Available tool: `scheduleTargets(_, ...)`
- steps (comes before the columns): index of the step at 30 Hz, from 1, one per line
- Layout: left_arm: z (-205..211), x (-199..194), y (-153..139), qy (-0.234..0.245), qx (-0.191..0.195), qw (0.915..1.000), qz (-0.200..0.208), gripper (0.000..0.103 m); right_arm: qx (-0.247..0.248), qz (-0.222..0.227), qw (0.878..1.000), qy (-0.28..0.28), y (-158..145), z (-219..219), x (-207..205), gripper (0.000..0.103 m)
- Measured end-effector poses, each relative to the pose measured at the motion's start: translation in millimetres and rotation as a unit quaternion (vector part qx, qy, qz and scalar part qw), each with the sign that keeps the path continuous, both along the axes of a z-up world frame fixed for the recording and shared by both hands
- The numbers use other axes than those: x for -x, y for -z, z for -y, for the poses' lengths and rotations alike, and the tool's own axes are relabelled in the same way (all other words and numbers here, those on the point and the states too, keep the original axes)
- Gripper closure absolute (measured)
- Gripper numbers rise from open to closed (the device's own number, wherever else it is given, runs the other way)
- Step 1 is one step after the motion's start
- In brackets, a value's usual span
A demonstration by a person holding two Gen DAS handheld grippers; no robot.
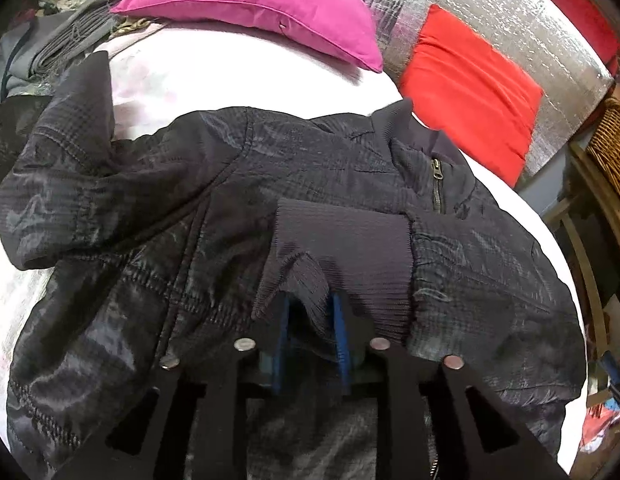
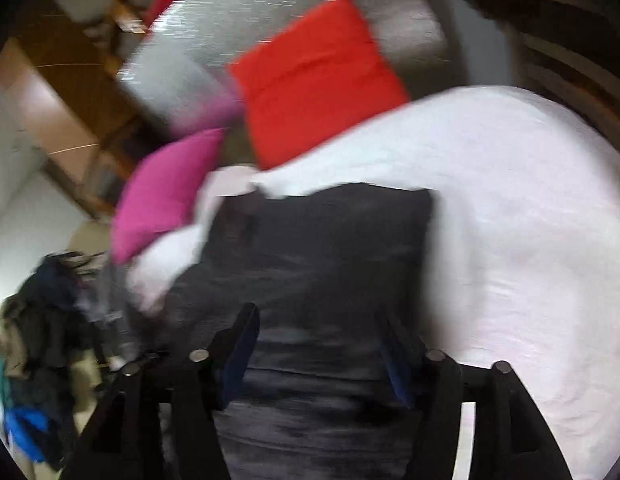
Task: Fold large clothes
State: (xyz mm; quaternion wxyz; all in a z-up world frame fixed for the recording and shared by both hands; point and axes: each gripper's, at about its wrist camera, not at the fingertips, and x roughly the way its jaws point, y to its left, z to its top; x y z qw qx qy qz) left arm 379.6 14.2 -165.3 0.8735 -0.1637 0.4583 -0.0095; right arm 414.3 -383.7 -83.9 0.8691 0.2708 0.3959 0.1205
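A: The left claw (image 1: 310, 320) has the ribbed cuff (image 1: 342, 240) between its blue pads (image 1: 342, 332), but the jaws look slack rather than pinching. Has it let go?

B: Can't tell for sure. The right claw (image 2: 318, 352) stands wide open over the dark jacket (image 2: 318, 248), holding nothing.

A: The jacket lies across the middle of the bed (image 2: 510, 220), collar toward the red pillow (image 1: 470, 92).

B: Lay that sleeve flat across the chest before releasing, or the fold will bulge.

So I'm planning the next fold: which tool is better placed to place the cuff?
Left. Its tool has the cuff between its pads, over the jacket. The right tool is open and empty.
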Motion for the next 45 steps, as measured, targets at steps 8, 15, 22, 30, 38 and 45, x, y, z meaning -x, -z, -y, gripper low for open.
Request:
scheduleTargets(8,-39,25,-36,-0.006,0.057,0.9983,0.010,0.030,0.019,-0.036,0.999,0.025,32,-13,1,0.029)
scheduleTargets(15,-154,78,-64,-0.054,0.158,0.9840,0.062,0.018,0.063,0.077,0.995,-0.026,-11,-91,73,0.003)
scheduleTargets(22,-310,100,-43,-0.187,0.219,0.9539,0.084,0.018,0.104,0.058,0.988,-0.094,27,-165,112,0.003)
scheduleTargets(30,-419,60,-5,-0.265,0.219,0.9360,0.074,0.019,0.134,0.050,0.985,-0.098,51,-186,126,0.003)
scheduleTargets(38,-446,9,32,-0.285,0.238,0.9264,0.063,0.020,0.133,0.045,0.987,-0.081,54,-185,124,0.003)
scheduleTargets(45,-450,-20,40,-0.289,0.225,0.9285,0.061,0.020,0.136,0.041,0.987,-0.077,55,-183,125,0.003)
